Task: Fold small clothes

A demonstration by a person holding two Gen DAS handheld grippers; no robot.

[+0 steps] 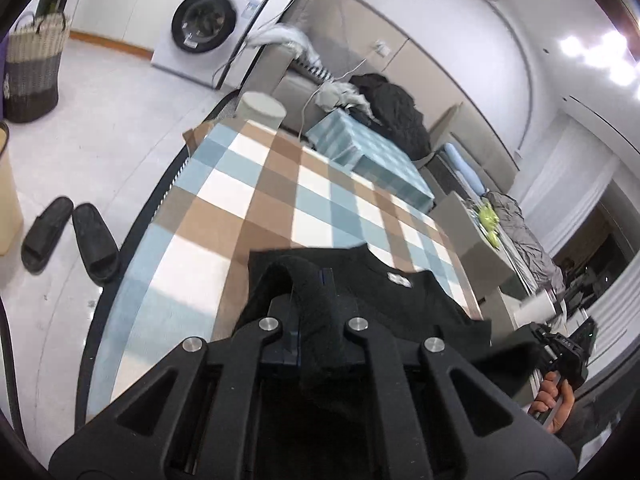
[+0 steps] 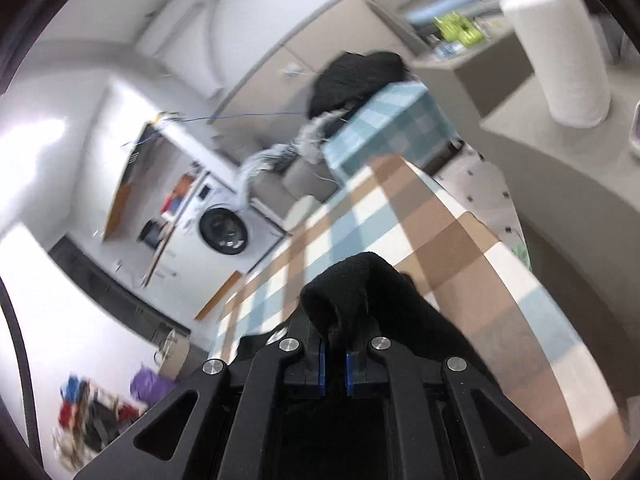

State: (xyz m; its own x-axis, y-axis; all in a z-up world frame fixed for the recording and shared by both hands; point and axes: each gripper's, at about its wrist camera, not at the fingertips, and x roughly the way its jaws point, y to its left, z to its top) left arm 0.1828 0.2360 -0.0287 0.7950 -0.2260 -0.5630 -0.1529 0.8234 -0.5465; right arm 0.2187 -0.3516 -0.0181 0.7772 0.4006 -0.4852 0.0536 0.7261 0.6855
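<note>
Both grippers clamp 1 black garment (image 1: 384, 296) — the left gripper (image 1: 310, 320) and right gripper (image 2: 336, 336) each have jaws pinched on bunched fabric — its body spread over the checked worktop (image 1: 248, 184) at the near edge.

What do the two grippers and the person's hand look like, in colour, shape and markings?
The left gripper and the right gripper are both matte black, with angular linkage arms, triangular cut-outs and round silver bolts. Their fingers carry blue pads along the inner edges. In the left wrist view, the person's bare hand shows no glove. No cables on the grippers are visible.
</note>
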